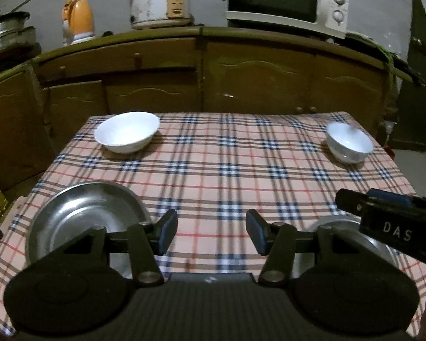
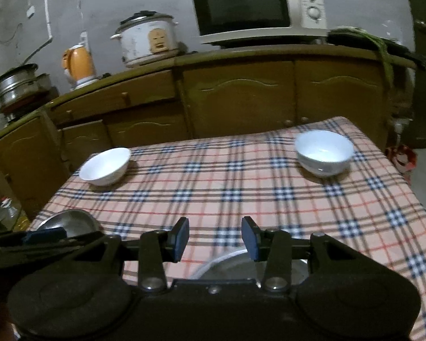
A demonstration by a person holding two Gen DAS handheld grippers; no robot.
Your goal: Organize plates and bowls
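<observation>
Steel plates (image 1: pixel 82 216) near, white bowls (image 1: pixel 127 131) far — both fingers (image 1: pixel 167 234) empty.

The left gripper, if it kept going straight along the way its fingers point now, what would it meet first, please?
Most likely only the checked tablecloth: the open left gripper aims down at bare cloth, between the metal plate on its left and the right gripper. Depth is hard to judge.

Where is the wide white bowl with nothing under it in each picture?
Left wrist view: the wide white ceramic bowl sits at the table's far left corner, upper left of the picture.
Right wrist view: the same bowl lies left of centre, by the far left edge.
Shared landmark: the white rice cooker on the wooden cabinet behind.
</observation>
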